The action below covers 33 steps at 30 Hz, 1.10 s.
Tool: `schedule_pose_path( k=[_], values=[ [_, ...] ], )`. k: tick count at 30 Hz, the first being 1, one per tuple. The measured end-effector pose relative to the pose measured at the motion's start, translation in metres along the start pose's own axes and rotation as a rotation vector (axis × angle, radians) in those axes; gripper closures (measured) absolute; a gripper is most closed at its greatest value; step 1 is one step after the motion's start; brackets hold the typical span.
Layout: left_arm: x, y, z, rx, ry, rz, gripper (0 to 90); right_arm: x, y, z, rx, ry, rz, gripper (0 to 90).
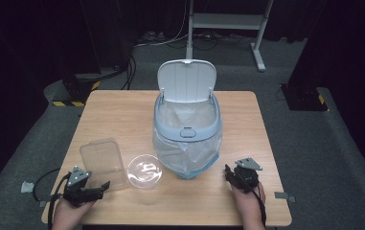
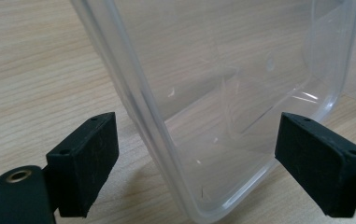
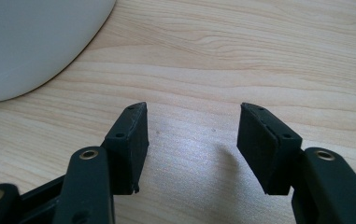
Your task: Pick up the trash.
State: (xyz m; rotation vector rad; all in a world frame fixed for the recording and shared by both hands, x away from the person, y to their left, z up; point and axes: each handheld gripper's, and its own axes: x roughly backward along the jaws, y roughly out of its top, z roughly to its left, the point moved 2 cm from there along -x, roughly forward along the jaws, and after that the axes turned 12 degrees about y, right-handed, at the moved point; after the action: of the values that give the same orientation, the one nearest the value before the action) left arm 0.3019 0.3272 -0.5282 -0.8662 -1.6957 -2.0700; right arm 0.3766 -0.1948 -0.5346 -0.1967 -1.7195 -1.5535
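The tub (image 2: 241, 107) is a clear rectangular plastic container, lying near the front left of the table (image 1: 122, 110), just left of a round clear bowl (image 1: 145, 171). In the left gripper view its near corner sits between the two black jaws — rim and wall running up and away, the wood showing straight through it. It looks empty, so I judge it very light; thin walls like these should flex under a squeeze and spring back, and the smooth plastic is likely slippery. A hard pinch could buckle the wall or shoot the tub out sideways.

The best hold, as I read it, is the rim or the wall just under it, where the moulded lip stiffens the plastic — one pad inside, one outside, close to a corner.

The left gripper (image 1: 98, 190) has its jaws spread wide around that corner, neither pad touching the plastic. The right gripper (image 1: 231, 175) rests at the front right of the table, jaws apart with only bare wood between them.

Behind the bowl stands a bin (image 1: 187, 132) with its lid (image 1: 187, 80) tipped up and a clear bag lining it.
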Motion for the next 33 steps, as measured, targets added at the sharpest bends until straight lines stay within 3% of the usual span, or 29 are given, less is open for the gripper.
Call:
schedule_pose_path(
  k=[9, 20, 25, 29, 33],
  values=[
    [0.000, -0.002, -0.001, -0.010, -0.008, 0.005, 14.1, 0.000, 0.000, 0.000, 0.000, 0.005, 0.000, 43.6],
    [0.022, 0.004, 0.006, 0.042, -0.033, -0.138, 16.0, 0.000, 0.000, 0.000, 0.008, 0.011, 0.004, 43.5],
    [0.032, 0.005, 0.015, 0.080, -0.013, -0.204, 31.1, -0.001, 0.000, 0.000, 0.010, 0.011, 0.005, 43.5],
    [0.038, 0.004, 0.021, 0.121, -0.042, -0.255, 42.9, -0.001, 0.000, 0.000, 0.008, 0.012, 0.008, 43.5],
    [0.040, 0.004, 0.022, 0.121, -0.051, -0.266, 49.1, -0.001, 0.000, 0.000, 0.009, 0.014, 0.008, 43.5]
  ],
)
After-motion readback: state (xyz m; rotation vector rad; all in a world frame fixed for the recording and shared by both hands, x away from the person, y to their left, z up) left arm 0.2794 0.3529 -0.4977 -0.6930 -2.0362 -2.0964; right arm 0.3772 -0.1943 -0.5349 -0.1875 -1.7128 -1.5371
